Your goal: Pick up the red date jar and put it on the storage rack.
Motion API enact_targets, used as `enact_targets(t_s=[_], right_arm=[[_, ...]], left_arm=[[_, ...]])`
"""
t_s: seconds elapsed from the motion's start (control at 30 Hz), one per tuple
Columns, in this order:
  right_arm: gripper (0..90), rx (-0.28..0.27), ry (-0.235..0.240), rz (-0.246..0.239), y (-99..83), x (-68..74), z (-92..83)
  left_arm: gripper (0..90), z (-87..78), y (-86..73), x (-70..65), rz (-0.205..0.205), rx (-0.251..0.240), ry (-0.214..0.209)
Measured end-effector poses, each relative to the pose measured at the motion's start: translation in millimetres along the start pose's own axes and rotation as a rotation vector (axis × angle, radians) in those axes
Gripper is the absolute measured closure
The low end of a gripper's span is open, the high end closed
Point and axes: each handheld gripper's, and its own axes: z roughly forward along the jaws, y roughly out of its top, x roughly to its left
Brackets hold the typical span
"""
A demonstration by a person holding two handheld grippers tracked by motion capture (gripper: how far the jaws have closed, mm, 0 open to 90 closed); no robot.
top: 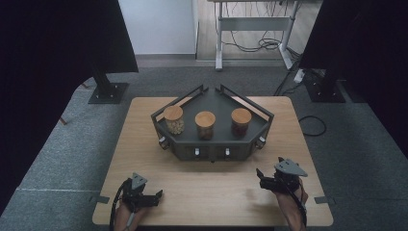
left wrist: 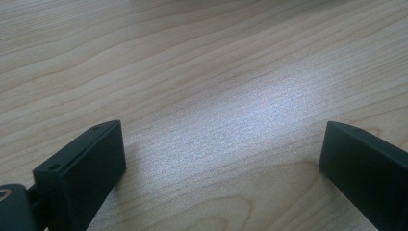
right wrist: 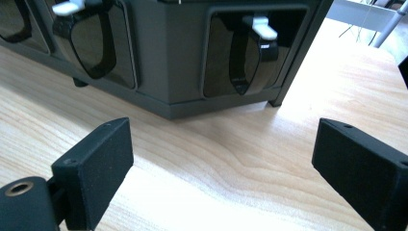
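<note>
A dark grey angular rack [top: 211, 149] stands at the middle of the wooden table [top: 211, 197]. Three glass jars with wooden lids sit on it: a left jar [top: 173, 120] with pale contents, a middle jar [top: 205, 125] and a right jar [top: 240, 121] with dark contents. My left gripper [top: 159, 194] rests low at the table's front left, open over bare wood [left wrist: 216, 130]. My right gripper [top: 260, 174] hovers at the front right, open, facing the rack's front corner [right wrist: 192, 72] with its white latches [right wrist: 262, 26].
Two black stands [top: 108, 89] flank the table on the grey carpet. A white desk frame [top: 250, 29] with cables stands behind. Bare wood lies between my grippers along the front edge.
</note>
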Motion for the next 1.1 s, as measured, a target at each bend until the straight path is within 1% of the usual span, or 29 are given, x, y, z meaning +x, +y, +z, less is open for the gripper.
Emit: enact_targets(t_s=[0.27,0.57,1.1], right_arm=[[6.5,0.022,0.003,0.0,-6.4,0.4,2.8],[6.4,0.056,0.003,0.01,-13.7,-0.5,7.1],[6.3,0.123,0.009,0.006,-17.5,-0.3,16.0]], left_arm=[[2.1,0.0,0.0,0.0,0.0,0.0,0.0],[2.0,0.0,0.0,0.0,0.0,0.0,0.0],[2.0,0.0,0.1,-0.1,0.0,0.0,0.0]])
